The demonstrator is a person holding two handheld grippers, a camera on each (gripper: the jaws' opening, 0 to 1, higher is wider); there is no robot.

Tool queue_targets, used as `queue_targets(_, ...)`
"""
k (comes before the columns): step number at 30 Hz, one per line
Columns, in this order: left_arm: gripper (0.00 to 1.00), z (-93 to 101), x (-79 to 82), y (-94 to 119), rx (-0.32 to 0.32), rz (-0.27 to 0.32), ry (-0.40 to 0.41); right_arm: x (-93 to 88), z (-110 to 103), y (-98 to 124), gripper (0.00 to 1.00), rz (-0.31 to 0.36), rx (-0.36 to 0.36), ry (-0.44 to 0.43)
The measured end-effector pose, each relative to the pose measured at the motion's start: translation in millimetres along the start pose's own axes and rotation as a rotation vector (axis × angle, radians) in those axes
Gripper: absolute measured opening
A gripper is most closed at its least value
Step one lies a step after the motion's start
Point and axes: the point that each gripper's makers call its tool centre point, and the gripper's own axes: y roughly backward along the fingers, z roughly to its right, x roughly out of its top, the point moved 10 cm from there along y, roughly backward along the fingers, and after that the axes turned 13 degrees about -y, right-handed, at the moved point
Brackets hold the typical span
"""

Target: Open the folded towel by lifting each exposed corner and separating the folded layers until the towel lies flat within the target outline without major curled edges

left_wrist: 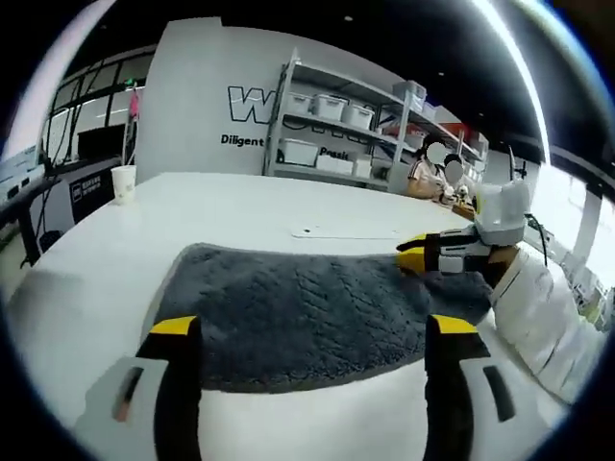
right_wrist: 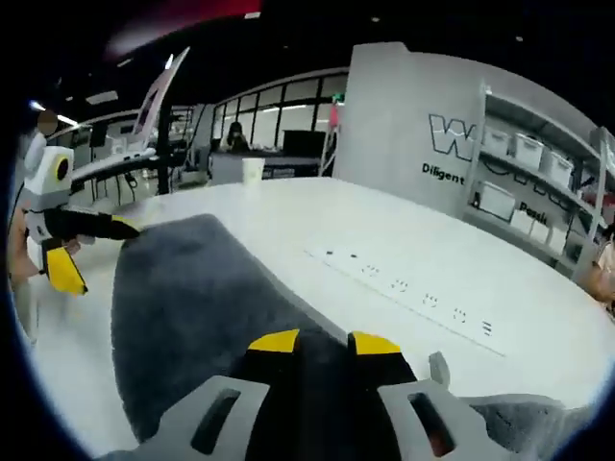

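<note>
Left claw (left_wrist: 312, 331) stands wide open, yellow-tipped jaws well apart, nothing between them; it hangs over the near edge of the grey towel (left_wrist: 317, 307). Whether the tips touch the pile, cannot tell. Right claw (right_wrist: 325, 343) has its jaws drawn close together, a narrow dark strip of towel (right_wrist: 192, 307) between the yellow tips; it looks pinched on the cloth at the towel's edge. Seen from the left gripper view, the right claw (left_wrist: 415, 253) comes in from the right, low at the far right edge of the towel, a white sleeve (left_wrist: 543, 317) behind it. Seen from the right gripper view, the left claw (right_wrist: 91, 252) sits at the left, jaws spread, at the far side of the towel. Towel lies on the white bench (left_wrist: 240, 206), dark grey, thick pile, spread broad between the two claws; a raised fold or doubled edge shows along the side nearest the right claw, surface elsewhere fairly flat. Beyond the towel, a thin line marked on the bench top (left_wrist: 346, 233), with small dark marks along it in the right gripper view. A paper cup (left_wrist: 123, 182) stands at the far left of the bench, well apart from the towel. Behind, a grey wall with large lettering (left_wrist: 259, 106), metal shelving (left_wrist: 356, 125) carrying white bins, and a person seated far off at the right. Glazed partitions (right_wrist: 259, 120) run along the back of the room.
</note>
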Motion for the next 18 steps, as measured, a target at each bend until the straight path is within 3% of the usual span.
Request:
queue_targets(3, 0.95, 1.8, 0.3, 0, -0.005, 0.002, -0.004, -3.3, -4, 1, 0.10, -0.033, 0.020, -0.016)
queue_targets(6, 0.95, 1.7, -0.7, -2, -0.009, -0.006, -0.004, -9.6, -6, -5, 0.09, -0.091, -0.010, 0.029)
queue_targets(9, 0.95, 1.8, -1.8, -2, -0.009, -0.014, -0.005, -12.8, -9, -8, 0.05, -0.072, 0.013, -0.018)
queue_targets(14, 0.94, 0.1, -2.5, -2, -0.006, -0.020, -0.002, -12.7, -7, -8, 0.04, -0.070, 0.025, -0.016)
queue_targets(18, 0.94, -1.6, -2.9, -2, 0.000, -0.027, -0.004, -12.3, -12, -10, 0.00, -0.076, 0.016, 0.062)
